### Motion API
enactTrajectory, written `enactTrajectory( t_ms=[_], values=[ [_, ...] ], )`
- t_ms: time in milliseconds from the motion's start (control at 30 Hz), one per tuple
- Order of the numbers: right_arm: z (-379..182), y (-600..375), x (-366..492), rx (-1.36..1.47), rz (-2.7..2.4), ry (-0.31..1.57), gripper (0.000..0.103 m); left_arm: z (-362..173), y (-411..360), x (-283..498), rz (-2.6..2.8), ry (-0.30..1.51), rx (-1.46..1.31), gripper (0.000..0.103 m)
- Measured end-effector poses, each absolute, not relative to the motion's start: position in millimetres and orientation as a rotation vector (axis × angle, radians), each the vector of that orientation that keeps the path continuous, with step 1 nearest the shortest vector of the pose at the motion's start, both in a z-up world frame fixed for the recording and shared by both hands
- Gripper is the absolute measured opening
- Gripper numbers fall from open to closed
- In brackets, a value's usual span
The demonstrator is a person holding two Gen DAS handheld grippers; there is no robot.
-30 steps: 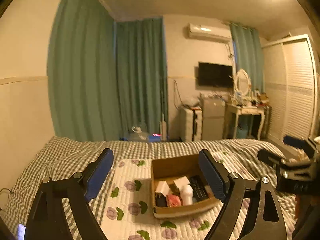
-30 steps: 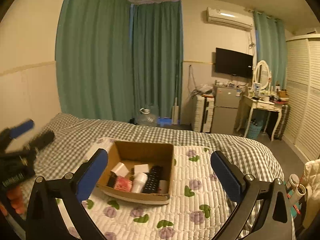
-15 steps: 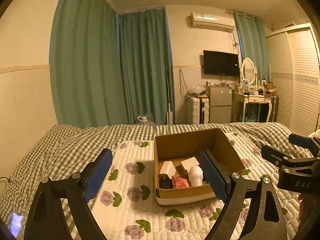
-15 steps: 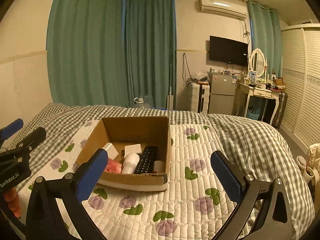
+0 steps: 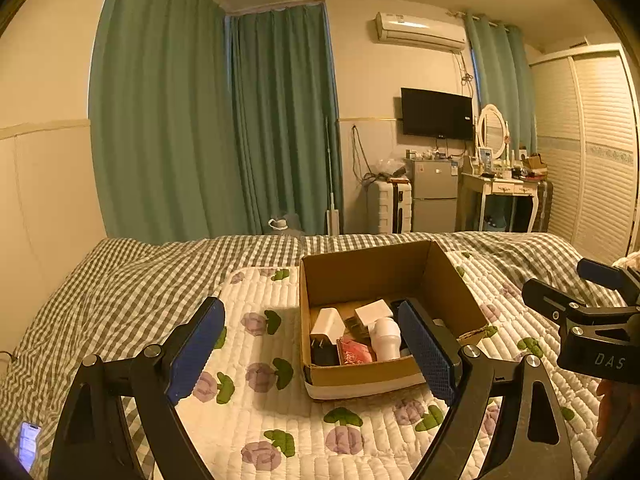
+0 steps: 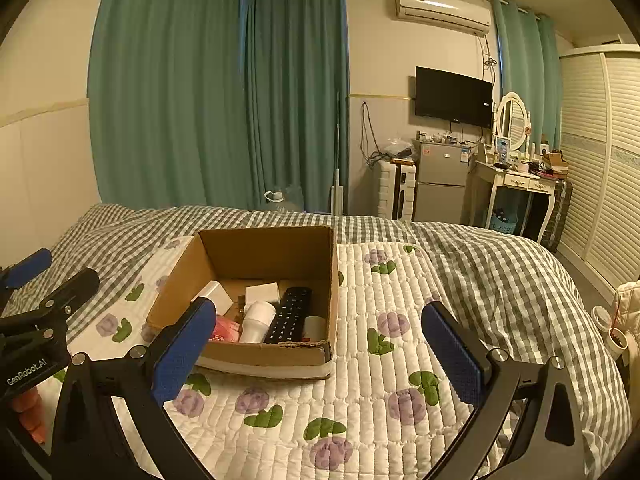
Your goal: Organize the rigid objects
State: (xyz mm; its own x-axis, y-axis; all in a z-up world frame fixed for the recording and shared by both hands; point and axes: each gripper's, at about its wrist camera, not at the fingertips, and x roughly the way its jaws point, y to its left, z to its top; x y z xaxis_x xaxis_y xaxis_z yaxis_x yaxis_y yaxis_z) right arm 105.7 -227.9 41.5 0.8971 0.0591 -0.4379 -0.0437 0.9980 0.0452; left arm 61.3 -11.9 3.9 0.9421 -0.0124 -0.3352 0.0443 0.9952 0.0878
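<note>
A bedroom under warm light: green curtains, a wall television, a small fridge and a dressing table at the far side, and in front of me a bed (image 6: 500,280) with a checked cover and a white quilted mat (image 6: 384,360) printed with purple flowers.

On that mat sits an open cardboard box (image 6: 256,254), and the rigid things I can make out all lie inside it: a black remote control (image 6: 291,314), a white bottle (image 6: 258,320) lying beside it, a white charger plug (image 5: 327,320), a small white box (image 6: 262,293) and a red packet (image 5: 354,356). They are jumbled together in the near half of the box, touching and partly overlapping. I see nothing loose on the mat around the box.

My left hand-held gripper (image 5: 312,354) has its blue pads wide apart and holds nothing; it hangs just short of the box's near left corner. My right hand-held gripper (image 6: 320,354) is likewise spread and empty, aimed at the box's near right side.

I judge this fits two stages: the things already gathered into the box, with little left but tidying them, or a box of mixed things waiting to be taken out and sorted. The pictures do not settle which.
</note>
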Motion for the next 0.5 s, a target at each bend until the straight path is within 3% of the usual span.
enactTrajectory(
  t_ms=[500],
  values=[
    [42.7,-225.4,106.5,0.018,0.051,0.457,0.103,-4.0,-9.0,66.6,-0.039,0.388,0.072,0.091]
  ],
)
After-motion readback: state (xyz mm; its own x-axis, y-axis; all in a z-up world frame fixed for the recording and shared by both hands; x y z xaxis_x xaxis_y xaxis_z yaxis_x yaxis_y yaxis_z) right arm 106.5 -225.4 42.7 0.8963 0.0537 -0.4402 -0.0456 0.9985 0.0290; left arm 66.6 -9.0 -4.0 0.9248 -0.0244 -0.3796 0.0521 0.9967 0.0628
